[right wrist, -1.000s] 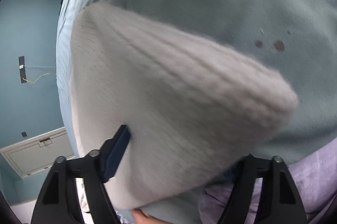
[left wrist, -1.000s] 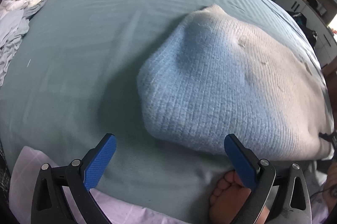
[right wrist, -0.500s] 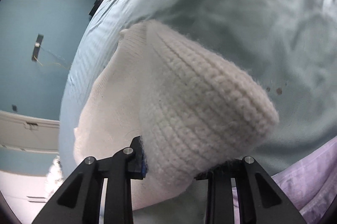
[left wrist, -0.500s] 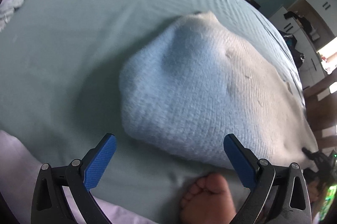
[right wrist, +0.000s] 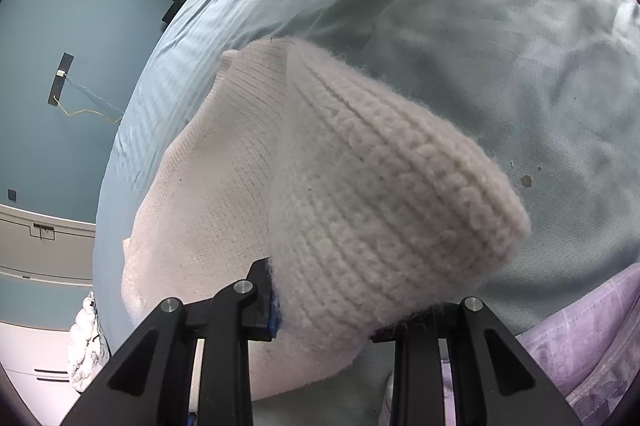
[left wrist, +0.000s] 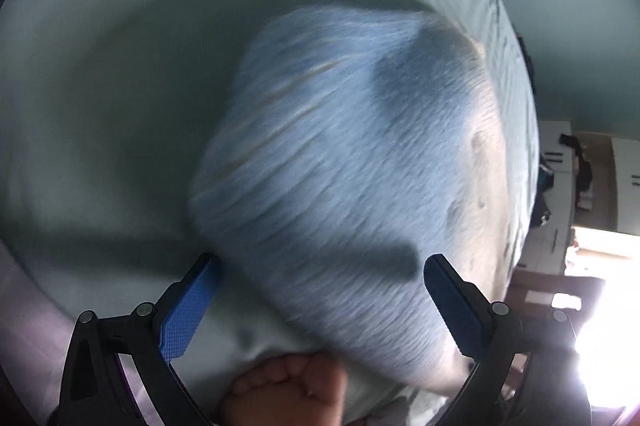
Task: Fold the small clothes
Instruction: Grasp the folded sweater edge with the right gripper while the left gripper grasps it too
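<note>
The white knitted garment (right wrist: pixel 360 209) lies on the bed (right wrist: pixel 500 65), which is covered by a pale blue-green sheet, and one thick ribbed edge of it is lifted off the sheet into a rounded fold. The right gripper (right wrist: pixel 324 322) is clamped on that fold, its black fingers pressed into the wool from both sides so the knit bulges out between them, with the thinner part of the garment trailing down to the sheet at the left. The left gripper (left wrist: pixel 320 302) stands wide, its jaws having just been closing a little; its blue pads (left wrist: pixel 188 310) sit on either side of the garment's near edge, and the picture is too blurred to say for sure, but they seem not to press on it. A bare foot (left wrist: pixel 288 386) shows just below that edge, and lilac fabric (right wrist: pixel 580 338) lies at the bed's near side.
</note>
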`<state>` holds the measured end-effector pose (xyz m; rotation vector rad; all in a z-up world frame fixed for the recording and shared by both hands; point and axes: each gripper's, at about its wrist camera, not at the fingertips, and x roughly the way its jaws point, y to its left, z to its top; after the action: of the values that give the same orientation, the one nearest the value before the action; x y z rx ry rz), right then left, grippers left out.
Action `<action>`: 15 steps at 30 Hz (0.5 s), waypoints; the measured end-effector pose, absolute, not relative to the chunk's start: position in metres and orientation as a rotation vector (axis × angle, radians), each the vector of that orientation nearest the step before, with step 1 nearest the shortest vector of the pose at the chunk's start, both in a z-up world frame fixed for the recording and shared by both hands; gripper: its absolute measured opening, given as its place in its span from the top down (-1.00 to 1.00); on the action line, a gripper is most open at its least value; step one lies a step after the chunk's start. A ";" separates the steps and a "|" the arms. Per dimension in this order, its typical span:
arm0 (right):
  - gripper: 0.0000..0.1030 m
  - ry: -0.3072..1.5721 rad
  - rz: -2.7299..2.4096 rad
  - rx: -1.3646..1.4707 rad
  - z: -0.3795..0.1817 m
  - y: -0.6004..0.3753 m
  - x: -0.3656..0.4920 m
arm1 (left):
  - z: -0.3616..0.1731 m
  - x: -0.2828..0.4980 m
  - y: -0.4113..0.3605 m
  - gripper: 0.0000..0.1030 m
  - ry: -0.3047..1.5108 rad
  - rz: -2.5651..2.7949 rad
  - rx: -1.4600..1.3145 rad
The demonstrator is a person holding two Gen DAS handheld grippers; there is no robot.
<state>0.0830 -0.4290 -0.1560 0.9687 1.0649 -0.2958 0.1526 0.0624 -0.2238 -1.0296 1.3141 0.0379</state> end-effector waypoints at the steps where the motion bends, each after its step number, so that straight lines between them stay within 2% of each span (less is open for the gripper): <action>1: 0.52 1.064 -0.296 0.961 -0.155 -0.428 0.083 | -0.223 0.154 0.062 -0.73 1.306 0.033 -1.038; 2: 0.52 1.062 -0.297 0.955 -0.155 -0.427 0.084 | -0.224 0.155 0.061 -0.33 1.298 0.025 -1.050; 6: 0.52 1.057 -0.289 0.963 -0.155 -0.428 0.082 | -0.230 0.151 0.067 0.28 1.283 0.028 -1.133; 9: 0.53 1.031 -0.262 1.031 -0.157 -0.433 0.076 | -0.224 0.149 0.075 0.44 1.242 -0.023 -1.196; 15: 0.55 0.976 -0.154 1.250 -0.139 -0.450 0.048 | -0.167 0.135 0.069 0.52 1.108 -0.155 -1.107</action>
<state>0.0485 -0.4497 -0.1393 1.2500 0.9761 -0.1545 0.1354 0.0691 -0.1669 -1.1073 1.1081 -0.1551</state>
